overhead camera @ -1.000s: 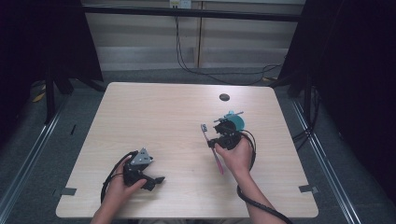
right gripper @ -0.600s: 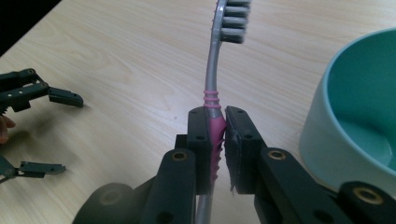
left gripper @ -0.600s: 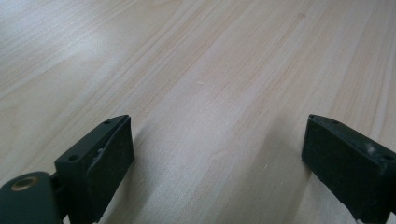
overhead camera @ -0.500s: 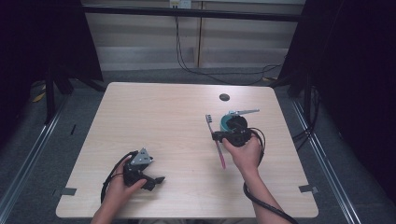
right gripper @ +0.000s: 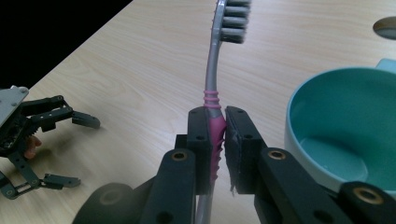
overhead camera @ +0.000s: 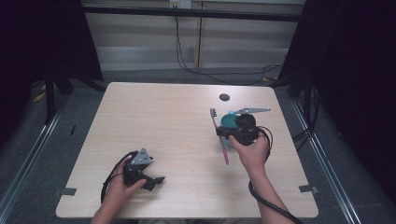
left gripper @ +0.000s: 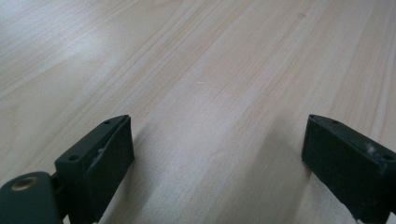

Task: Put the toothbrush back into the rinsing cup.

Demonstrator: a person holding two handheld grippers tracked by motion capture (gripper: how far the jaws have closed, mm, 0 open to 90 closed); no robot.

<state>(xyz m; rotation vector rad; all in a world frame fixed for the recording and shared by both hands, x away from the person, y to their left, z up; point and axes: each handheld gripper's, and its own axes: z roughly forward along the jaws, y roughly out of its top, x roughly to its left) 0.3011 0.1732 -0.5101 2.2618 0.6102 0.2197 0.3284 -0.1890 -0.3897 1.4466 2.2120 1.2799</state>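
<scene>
Right hand-held gripper (right gripper: 219, 140) clamps our pink toothbrush (right gripper: 214, 93) just left of the teal cup (right gripper: 345, 130); next we tip it in; left hand-held gripper (left gripper: 215, 154) idles wide open, empty

Your right gripper (right gripper: 218, 140) is clamped tight, held off the table; your left gripper (left gripper: 217, 158) sits low with jaws wide apart, apparently resting.
</scene>
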